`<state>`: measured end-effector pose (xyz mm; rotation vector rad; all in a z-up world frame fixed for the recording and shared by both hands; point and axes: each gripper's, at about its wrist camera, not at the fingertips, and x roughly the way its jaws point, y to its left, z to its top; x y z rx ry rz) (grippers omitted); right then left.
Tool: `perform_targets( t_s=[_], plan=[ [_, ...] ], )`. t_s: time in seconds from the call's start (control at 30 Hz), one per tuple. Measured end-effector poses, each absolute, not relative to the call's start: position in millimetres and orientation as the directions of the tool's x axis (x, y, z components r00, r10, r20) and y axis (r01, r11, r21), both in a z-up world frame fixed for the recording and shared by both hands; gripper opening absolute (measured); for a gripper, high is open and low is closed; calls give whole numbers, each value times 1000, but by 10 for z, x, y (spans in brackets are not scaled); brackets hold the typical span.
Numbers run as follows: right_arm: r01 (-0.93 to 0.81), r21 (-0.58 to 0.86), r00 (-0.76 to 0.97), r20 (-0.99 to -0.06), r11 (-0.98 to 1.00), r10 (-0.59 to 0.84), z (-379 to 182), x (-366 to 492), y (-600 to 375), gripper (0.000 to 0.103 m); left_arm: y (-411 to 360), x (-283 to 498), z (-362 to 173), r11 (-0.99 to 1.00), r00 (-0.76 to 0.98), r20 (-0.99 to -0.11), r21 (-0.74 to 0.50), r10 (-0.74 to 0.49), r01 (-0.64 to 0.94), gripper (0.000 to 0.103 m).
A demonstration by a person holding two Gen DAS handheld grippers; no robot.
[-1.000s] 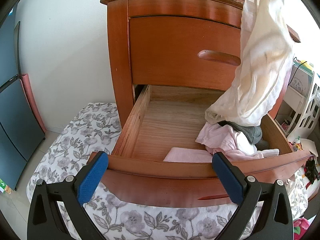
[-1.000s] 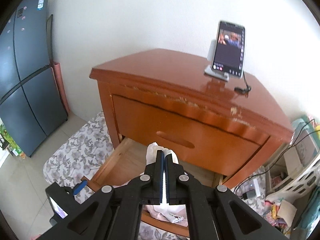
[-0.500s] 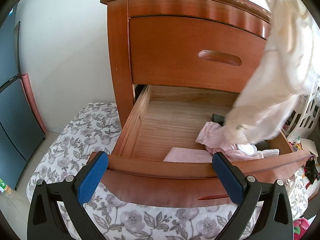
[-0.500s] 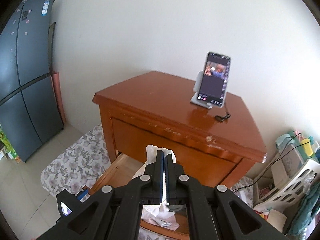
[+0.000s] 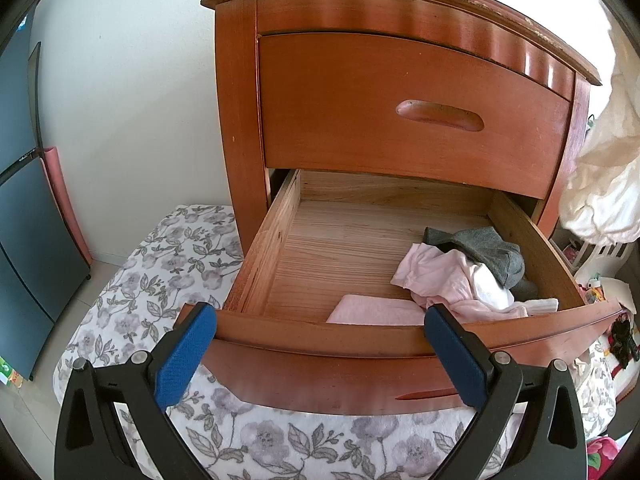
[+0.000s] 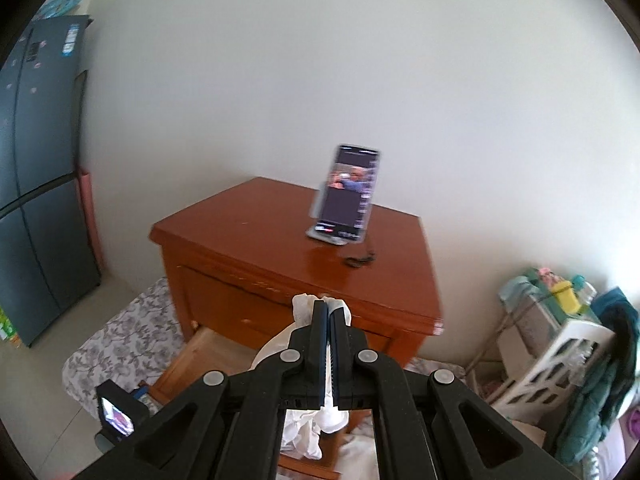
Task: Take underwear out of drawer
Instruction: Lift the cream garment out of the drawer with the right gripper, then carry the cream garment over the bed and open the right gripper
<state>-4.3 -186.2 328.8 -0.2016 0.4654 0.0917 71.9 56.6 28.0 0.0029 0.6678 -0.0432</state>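
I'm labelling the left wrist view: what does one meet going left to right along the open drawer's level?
Dark grey fridge door → floral grey-and-white mat → bare wooden drawer floor → pale pink garment → grey sock → hanging cream-white underwear.

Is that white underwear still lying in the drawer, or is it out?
Out. The white underwear hangs beside the cabinet, above the open drawer, pinched in the shut right gripper.

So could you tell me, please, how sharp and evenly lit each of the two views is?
Left wrist view: sharp and daylit, the drawer crisp, lines bowed by the fisheye, the white garment washed out at the right edge. Right wrist view: softer, the phone smeared by motion blur, a sheen on the nightstand top, dark vignette in the corners.
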Motion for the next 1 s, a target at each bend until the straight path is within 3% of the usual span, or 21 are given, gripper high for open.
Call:
perform_targets(
  t_s=[0.4,0.73,1.0],
  plan=[
    [64,-155,820,-555,986,-140,2877,165,-2790,1,566,718,281,999,784,-619,-11,-40,41,103],
    [136,-143,594,-780,980,-196,1568,592,-3303,1,565,717,280,999,784,-619,-11,-40,42,103],
    [177,-202,407,-876,963,-259,584,719,-3537,1,565,718,280,999,784,-619,-11,-40,42,103]
  ],
)
